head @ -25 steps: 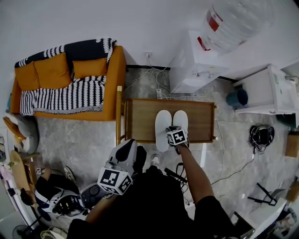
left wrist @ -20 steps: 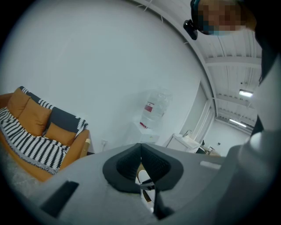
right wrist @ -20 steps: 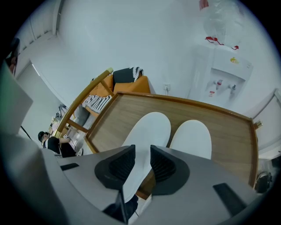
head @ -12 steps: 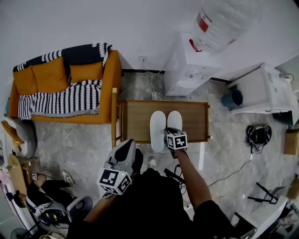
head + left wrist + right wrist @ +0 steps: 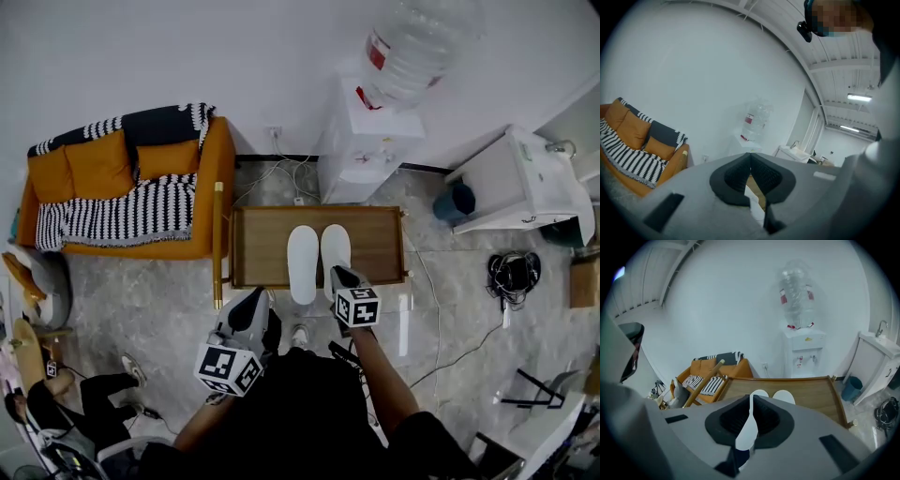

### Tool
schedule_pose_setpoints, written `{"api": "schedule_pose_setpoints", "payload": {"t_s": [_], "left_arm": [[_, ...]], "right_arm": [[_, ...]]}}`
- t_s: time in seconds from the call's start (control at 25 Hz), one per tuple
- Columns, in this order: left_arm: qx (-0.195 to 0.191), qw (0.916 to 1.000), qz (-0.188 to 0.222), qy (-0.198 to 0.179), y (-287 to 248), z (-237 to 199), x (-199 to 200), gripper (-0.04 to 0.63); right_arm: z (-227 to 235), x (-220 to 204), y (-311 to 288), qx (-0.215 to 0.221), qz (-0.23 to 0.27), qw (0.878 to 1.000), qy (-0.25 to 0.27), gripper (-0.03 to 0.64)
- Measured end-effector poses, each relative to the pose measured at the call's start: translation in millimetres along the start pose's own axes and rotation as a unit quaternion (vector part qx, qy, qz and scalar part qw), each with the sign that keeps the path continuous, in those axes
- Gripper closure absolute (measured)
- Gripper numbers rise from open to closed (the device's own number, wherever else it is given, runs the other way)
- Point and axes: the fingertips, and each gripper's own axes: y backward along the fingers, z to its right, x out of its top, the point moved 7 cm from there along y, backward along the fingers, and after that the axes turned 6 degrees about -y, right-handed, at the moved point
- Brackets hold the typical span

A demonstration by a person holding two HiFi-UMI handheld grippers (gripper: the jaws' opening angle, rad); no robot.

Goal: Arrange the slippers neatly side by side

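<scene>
Two white slippers, the left slipper (image 5: 302, 264) and the right slipper (image 5: 335, 251), lie side by side, toes away from me, on the wooden table (image 5: 377, 246). My right gripper (image 5: 337, 276) hovers at the table's near edge, just behind the right slipper's heel. Its jaws are closing, their tips meet, and nothing is between them. In the right gripper view both slippers (image 5: 783, 397) show beyond that gripper (image 5: 751, 399). My left gripper (image 5: 259, 298) hangs over the floor, left of the table's near edge, shut and empty (image 5: 750, 157).
An orange sofa (image 5: 122, 187) with a striped blanket stands left of the table. Behind the table is a water dispenser (image 5: 361, 141). A white cabinet (image 5: 525, 183), a blue bin (image 5: 457, 200) and coiled cables (image 5: 511, 275) are at the right. A person's leg (image 5: 84, 394) lies lower left.
My right gripper has drawn back from over the right slipper's heel to the table's near edge. The slippers lie still. The left gripper has barely moved.
</scene>
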Motion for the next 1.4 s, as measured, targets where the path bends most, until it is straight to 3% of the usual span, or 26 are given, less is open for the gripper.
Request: {"api": "schedule_pose_setpoints", "payload": {"t_s": [0.6, 1.4], "left_arm": [[0.004, 0.9999, 0.003, -0.014, 26, 44, -17, 0.583], [0.002, 0.9996, 0.008, -0.027, 32, 48, -18, 0.583]], "right_arm": [[-59, -14, 143, 0.044, 0.141, 0.989, -0.003, 0.601], [-73, -13, 173, 0.072, 0.175, 0.982, -0.005, 0.606]]}}
